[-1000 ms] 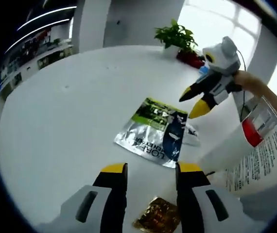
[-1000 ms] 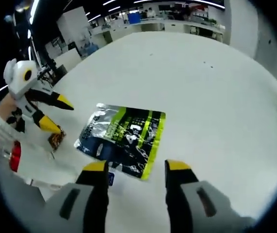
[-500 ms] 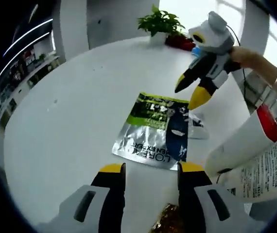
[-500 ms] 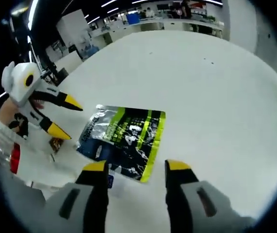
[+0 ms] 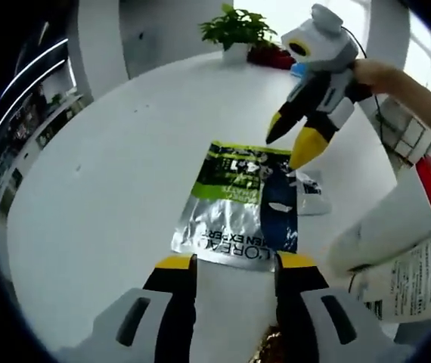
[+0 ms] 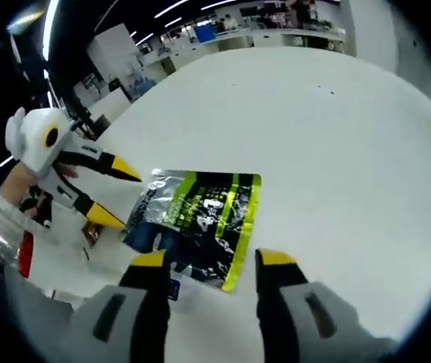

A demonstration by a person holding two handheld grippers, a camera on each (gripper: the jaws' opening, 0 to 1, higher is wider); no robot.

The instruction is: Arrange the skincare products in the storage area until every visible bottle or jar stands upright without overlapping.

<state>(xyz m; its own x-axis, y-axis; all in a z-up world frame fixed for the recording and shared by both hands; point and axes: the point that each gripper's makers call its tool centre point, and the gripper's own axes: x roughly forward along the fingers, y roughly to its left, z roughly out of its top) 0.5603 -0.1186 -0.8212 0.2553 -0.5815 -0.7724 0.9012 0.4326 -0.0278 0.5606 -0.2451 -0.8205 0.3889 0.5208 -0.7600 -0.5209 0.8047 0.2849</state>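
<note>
Table (image 5: 102, 189), white and round, carrying a silver, green and dark blue sachet (image 5: 238, 204) lying flat toward its near edge. White tube (image 5: 397, 234) with a red band beside the sachet. Left gripper (image 5: 231, 265), jaws wide apart, empty, just short of the sachet. Right gripper (image 6: 208, 261), likewise wide and empty, over the sachet's opposite edge.

White grippers (image 5: 231, 265), black jaws, yellow tips

Left gripper (image 5: 234, 262) fingers apart, holding nothing. Right gripper (image 6: 212, 259) fingers apart, holding nothing.
</note>
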